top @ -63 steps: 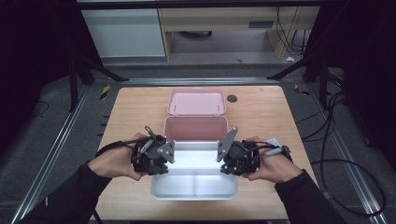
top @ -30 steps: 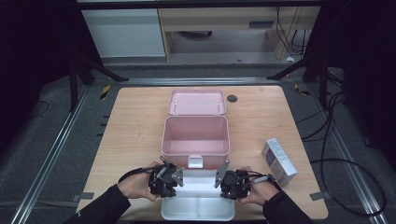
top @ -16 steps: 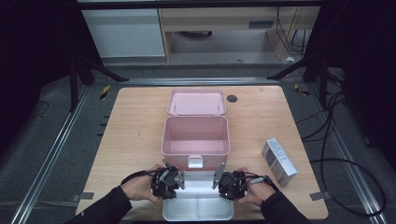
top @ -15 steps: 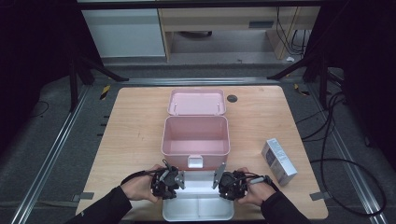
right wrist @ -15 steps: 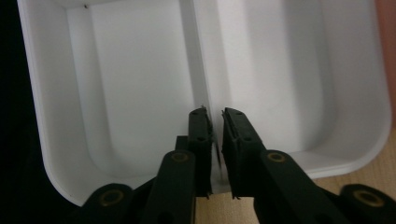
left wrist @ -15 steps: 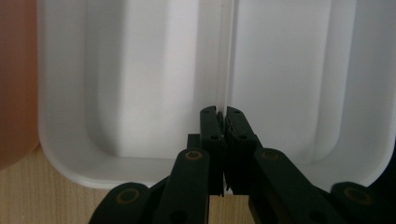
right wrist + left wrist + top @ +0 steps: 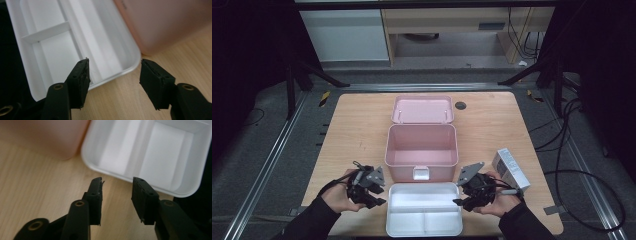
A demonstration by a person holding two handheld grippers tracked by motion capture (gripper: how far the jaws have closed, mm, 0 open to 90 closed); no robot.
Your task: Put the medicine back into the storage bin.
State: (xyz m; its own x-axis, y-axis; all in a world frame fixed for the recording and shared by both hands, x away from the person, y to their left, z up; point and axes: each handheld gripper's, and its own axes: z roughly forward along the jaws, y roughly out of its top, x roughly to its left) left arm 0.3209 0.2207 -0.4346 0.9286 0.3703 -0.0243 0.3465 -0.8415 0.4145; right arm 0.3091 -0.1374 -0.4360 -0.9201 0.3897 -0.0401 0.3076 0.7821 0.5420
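Evidently the white tray point(image 7: 424, 207) had just been set down at the near edge of the bench point(image 7: 357, 130), directly in front of the open pink box point(image 7: 421, 150), whose lid point(image 7: 422, 109) lay at the far side. The left hand-held gripper point(image 7: 373, 192) stood just off the tray's left end and the right hand-held gripper point(image 7: 466, 194) just off its right end — both with jaws that had just been opening, now spread with nothing between them. In the left gripper view the tray's rim point(image 7: 140, 182) lay just beyond the tips; in the right gripper view one jaw seemed to overlap the rim point(image 7: 117, 75), though the angle made that hard to judge. The release would go best with both grippers drawn straight outward, level, clear of the rim — and the right one kept off the small carton point(image 7: 511, 169) beside it.
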